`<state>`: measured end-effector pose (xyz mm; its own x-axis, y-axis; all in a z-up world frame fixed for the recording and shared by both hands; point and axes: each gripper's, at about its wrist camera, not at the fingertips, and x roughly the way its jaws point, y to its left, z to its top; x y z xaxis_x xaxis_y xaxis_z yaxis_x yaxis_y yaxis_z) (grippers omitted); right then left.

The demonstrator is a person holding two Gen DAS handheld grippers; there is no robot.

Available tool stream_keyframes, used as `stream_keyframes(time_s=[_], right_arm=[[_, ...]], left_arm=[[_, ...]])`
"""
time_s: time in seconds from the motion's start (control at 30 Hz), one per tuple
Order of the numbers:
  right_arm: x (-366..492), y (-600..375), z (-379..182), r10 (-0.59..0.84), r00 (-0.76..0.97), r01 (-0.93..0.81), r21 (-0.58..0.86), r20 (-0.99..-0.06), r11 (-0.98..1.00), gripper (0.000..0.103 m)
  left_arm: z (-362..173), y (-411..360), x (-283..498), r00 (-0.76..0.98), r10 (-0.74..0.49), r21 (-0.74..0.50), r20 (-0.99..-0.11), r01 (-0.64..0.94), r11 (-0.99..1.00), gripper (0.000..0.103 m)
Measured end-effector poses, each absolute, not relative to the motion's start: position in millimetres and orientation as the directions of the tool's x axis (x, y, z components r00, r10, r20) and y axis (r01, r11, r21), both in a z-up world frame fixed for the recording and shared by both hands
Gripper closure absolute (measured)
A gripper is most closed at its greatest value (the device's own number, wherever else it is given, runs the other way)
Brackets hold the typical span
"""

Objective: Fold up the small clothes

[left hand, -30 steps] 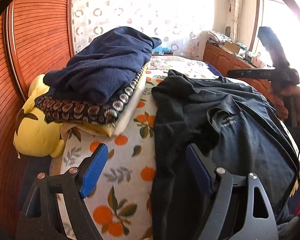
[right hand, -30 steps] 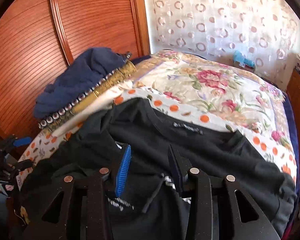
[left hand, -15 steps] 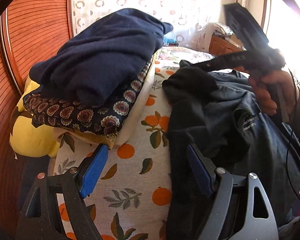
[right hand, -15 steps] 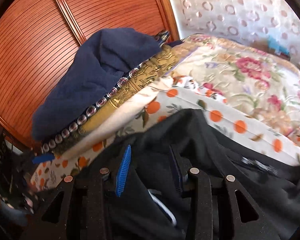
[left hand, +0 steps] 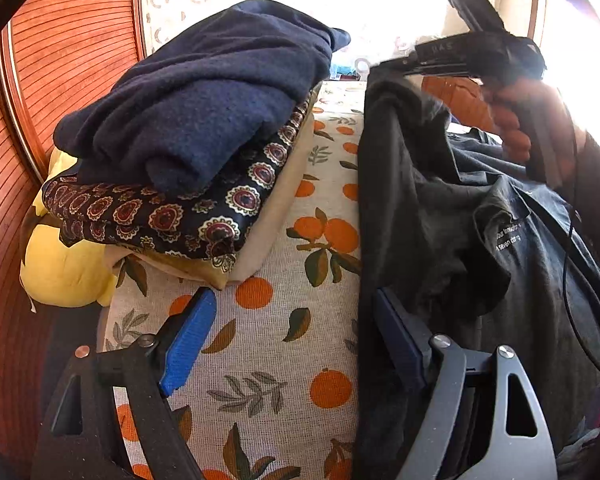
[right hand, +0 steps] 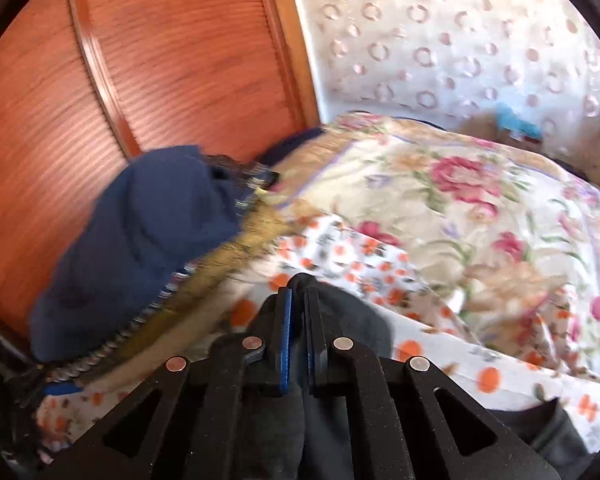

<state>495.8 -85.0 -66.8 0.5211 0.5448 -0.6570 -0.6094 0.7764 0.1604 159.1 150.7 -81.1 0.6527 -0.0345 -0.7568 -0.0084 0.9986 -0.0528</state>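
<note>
A: Looking along the left gripper [left hand: 288, 344]: jaws wide, empty, astride the near edge of the black T-shirt [left hand: 500, 240], which lies right of the folded pile [left hand: 188, 128].

B: Right view: right gripper [right hand: 297, 340] has just closed, pinching the shirt's edge beside that pile, likely for folding over.

A folded navy fleece blanket [left hand: 204, 92] tops a paisley-patterned cloth [left hand: 160, 216] at centre left, with a yellow plush toy [left hand: 60, 272] beneath. An orange-print bedsheet [left hand: 268, 340] fills the lower middle. Ribbed reddish wooden panelling [right hand: 160, 60] occupies the upper left; a pink-flowered quilt [right hand: 480, 200] lies right.
</note>
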Motion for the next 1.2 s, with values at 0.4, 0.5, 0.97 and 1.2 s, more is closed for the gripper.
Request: stream_keyframes(time_s=[0.4, 0.5, 0.97, 1.2], right_arm=[[416.6, -137.4, -82.4, 0.480, 0.531, -0.615, 0.071, -0.698, 0.785, 0.056], [379.6, -142.7, -84.6, 0.530, 0.475, -0.659, 0.116, -0.702, 0.743, 0.057], [281.4, -139.1, -107.0, 0.585, 0.468, -0.638, 0.205, -0.662, 0.742, 0.057], [278.5, -125.1, -103.4, 0.604, 0.487, -0.624, 0.233, -0.631, 0.746, 0.066]], left_arm=[[-86.4, 147.8, 167.6, 0.641, -0.015, -0.031, -0.767, -0.014, 0.999, 0.022], [-91.1, 147.9, 172.7, 0.621, -0.011, -0.026, -0.783, -0.016, 1.000, 0.022], [-95.6, 143.9, 176.8, 0.617, -0.031, -0.033, -0.787, 0.008, 0.999, 0.014], [-96.8, 142.5, 176.6, 0.620, -0.031, -0.033, -0.784, 0.008, 0.999, 0.014]])
